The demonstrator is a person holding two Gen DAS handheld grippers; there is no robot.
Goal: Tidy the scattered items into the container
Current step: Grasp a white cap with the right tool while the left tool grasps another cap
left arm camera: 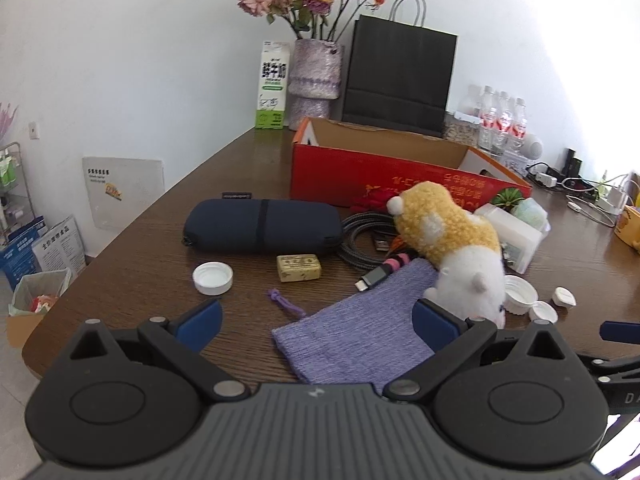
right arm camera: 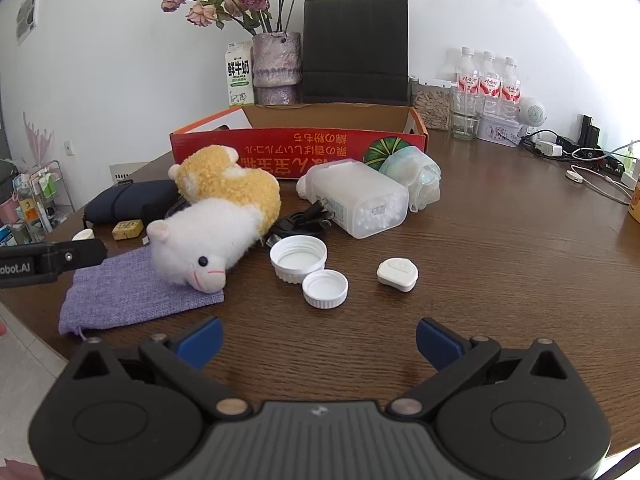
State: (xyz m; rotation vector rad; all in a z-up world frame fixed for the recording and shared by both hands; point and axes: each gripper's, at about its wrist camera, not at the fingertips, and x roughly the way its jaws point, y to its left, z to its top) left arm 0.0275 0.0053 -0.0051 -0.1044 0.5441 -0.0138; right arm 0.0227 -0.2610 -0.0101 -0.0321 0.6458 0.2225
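A red cardboard box (left arm camera: pixel 360 176) (right arm camera: pixel 256 148) stands open at the back of the brown table. Before it lie a yellow-and-white plush toy (left arm camera: pixel 448 236) (right arm camera: pixel 216 220), a purple knit pouch (left arm camera: pixel 360 332) (right arm camera: pixel 124 296), a navy case (left arm camera: pixel 260 224), a coiled black cable (left arm camera: pixel 360 232), a yellow block (left arm camera: pixel 298 267), white caps (left arm camera: pixel 213 278) (right arm camera: pixel 298 258), a clear plastic container (right arm camera: pixel 356 200) and a small white case (right arm camera: pixel 397 274). My left gripper (left arm camera: pixel 316 326) is open over the pouch, its right finger by the plush. My right gripper (right arm camera: pixel 318 338) is open and empty, short of the caps.
A milk carton (left arm camera: pixel 273 86), a vase of dried roses (left arm camera: pixel 314 76), a black paper bag (left arm camera: pixel 400 76) and water bottles (right arm camera: pixel 488 80) line the back wall. Chargers and cables (right arm camera: pixel 580 152) lie at the far right. The table's left edge drops to the floor.
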